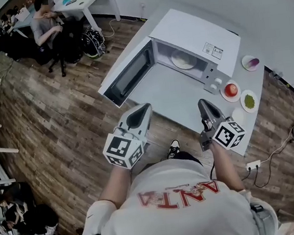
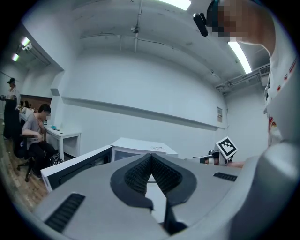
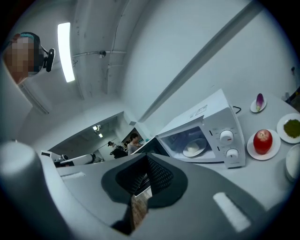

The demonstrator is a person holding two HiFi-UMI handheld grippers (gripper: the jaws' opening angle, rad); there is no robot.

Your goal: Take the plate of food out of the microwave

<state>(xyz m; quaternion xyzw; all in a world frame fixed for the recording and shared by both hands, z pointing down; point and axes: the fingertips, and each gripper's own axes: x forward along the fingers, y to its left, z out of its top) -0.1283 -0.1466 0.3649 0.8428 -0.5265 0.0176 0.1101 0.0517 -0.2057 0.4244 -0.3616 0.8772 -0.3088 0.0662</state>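
A white microwave (image 1: 193, 36) stands on a white table (image 1: 170, 93) with its door (image 1: 127, 74) swung open to the left. Inside it lies a white plate of pale food (image 1: 184, 60), which also shows through the opening in the right gripper view as the plate (image 3: 193, 149). My left gripper (image 1: 145, 107) and right gripper (image 1: 203, 102) hover over the table's near edge, well short of the microwave. Both are shut with nothing between their jaws. In the left gripper view the left gripper (image 2: 151, 155) points at the microwave (image 2: 140, 146). The right gripper (image 3: 146, 157) points left of the oven.
Right of the microwave sit a plate with a red apple (image 1: 231, 90), a plate of green food (image 1: 249, 100) and a plate with a purple piece (image 1: 251, 63). A person (image 1: 45, 23) sits at a desk at the far left. A power strip (image 1: 252, 165) lies on the wooden floor.
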